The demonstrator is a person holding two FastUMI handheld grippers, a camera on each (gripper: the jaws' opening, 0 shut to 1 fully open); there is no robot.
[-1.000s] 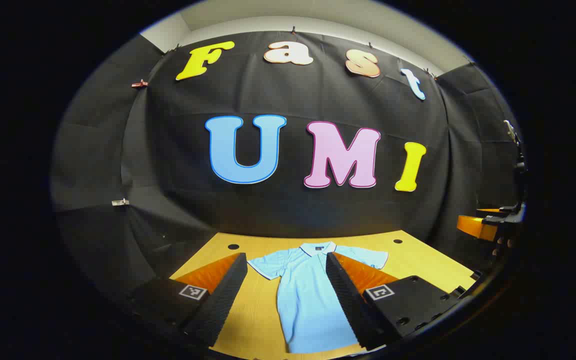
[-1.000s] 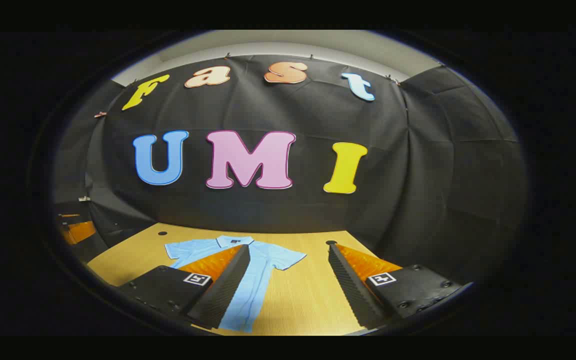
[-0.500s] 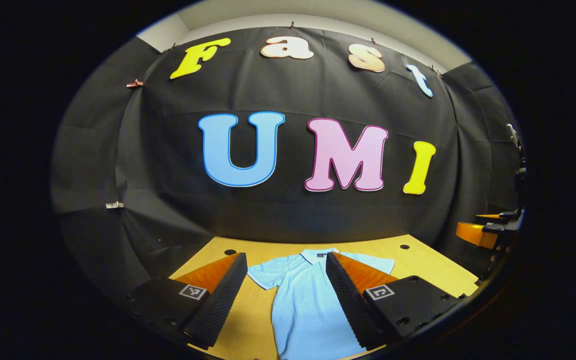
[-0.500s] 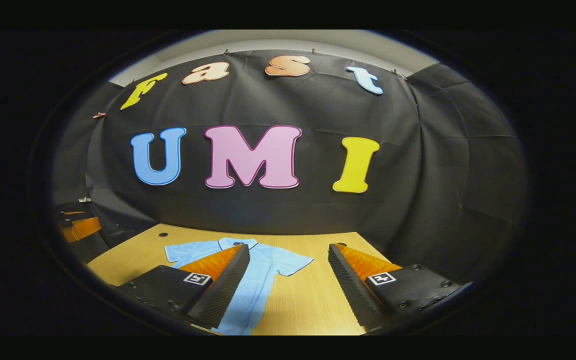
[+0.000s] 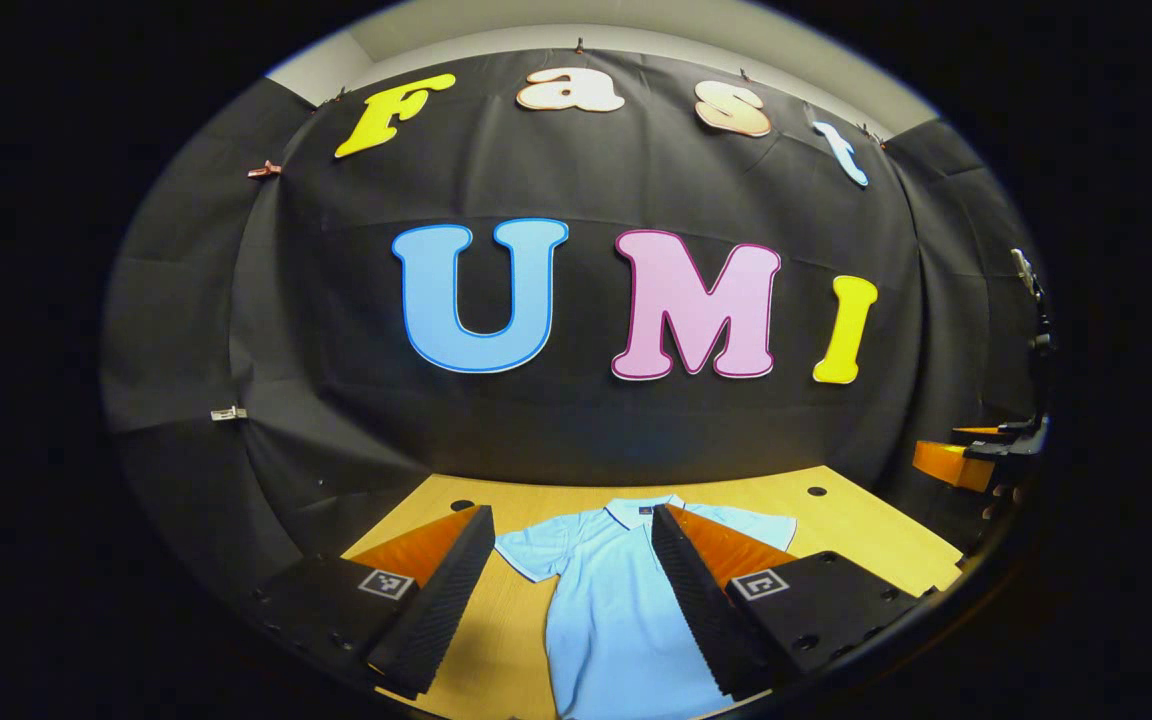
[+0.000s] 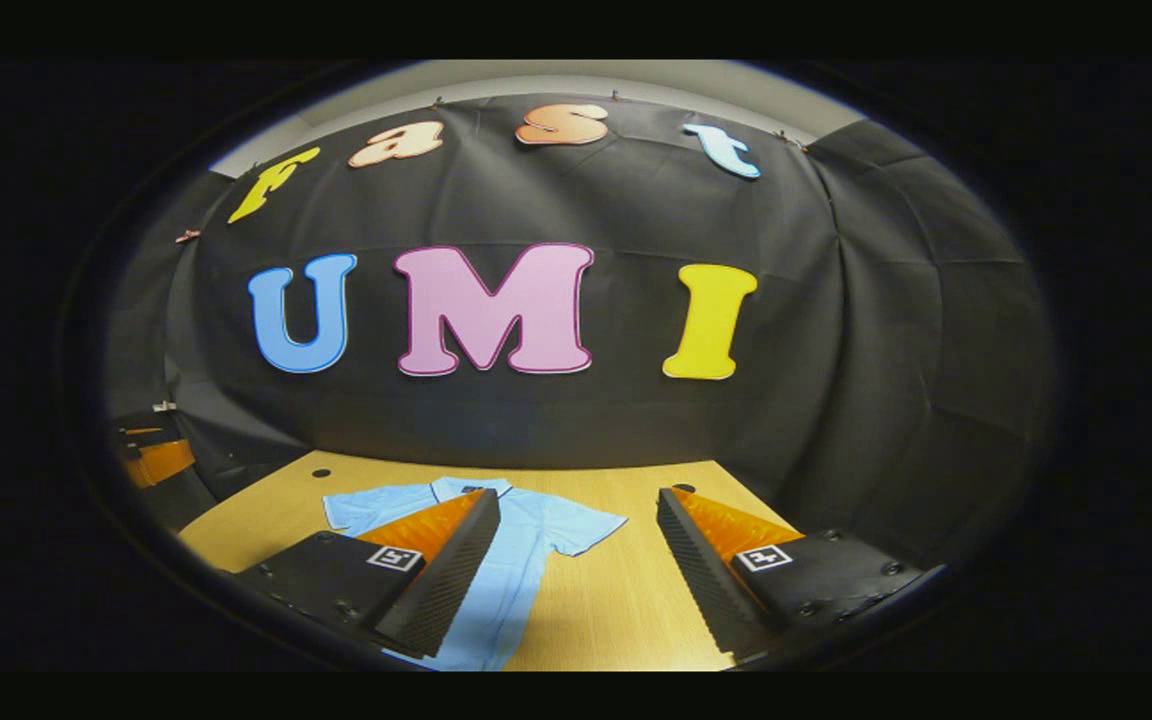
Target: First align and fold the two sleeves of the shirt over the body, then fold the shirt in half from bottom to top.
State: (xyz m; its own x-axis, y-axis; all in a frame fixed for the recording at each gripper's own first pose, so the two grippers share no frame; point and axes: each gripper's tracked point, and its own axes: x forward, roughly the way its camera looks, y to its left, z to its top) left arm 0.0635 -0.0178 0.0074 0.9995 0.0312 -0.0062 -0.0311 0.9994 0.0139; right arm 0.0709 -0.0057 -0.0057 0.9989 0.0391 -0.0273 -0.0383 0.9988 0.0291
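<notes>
Shirt [image 5: 606,600] light blue, flat, sleeves spread on table [image 5: 866,520] | both grippers' fingers spread apart, empty

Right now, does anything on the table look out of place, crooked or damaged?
Nothing stands out. The light blue shirt lies flat and spread on the wooden table, collar toward the wall, both sleeves still unfolded. The left gripper and right gripper are open above it.

Bare table [image 6: 626,600] around flat shirt [image 5: 616,600]; approach unobstructed.
</notes>
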